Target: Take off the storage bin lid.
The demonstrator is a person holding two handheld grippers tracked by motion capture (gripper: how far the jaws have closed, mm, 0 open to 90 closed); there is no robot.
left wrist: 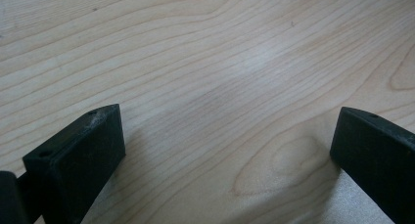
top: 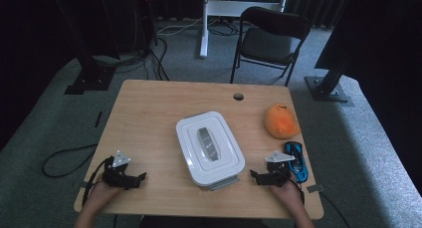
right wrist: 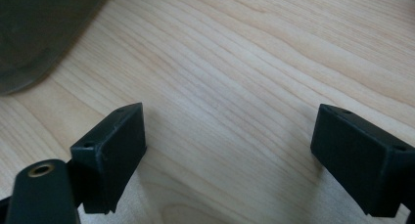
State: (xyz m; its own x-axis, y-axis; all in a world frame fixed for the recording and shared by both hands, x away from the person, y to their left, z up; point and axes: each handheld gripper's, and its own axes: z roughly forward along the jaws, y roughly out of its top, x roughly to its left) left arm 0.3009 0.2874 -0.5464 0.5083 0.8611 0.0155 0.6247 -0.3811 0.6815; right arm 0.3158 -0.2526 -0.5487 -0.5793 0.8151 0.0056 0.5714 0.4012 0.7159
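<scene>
In the high view the tabletop (top: pixel 149 118) carries a white lidded box (top: pixel 209 148) at centre frame, an orange plush (top: pixel 281 120) at right and a blue toy car (top: pixel 296 161) below it, partly hidden by the right gripper (top: pixel 260 176). The left gripper (top: pixel 137 179) rests at lower left. Each gripper view shows its jaws spread wide over bare wood; the right one catches a blurred grey edge at upper left.

On the table (top: pixel 149 108): one white lidded box (top: pixel 209 148), one orange plush (top: pixel 281 120) right of it, one blue toy car (top: pixel 296 160), two grippers.
</scene>
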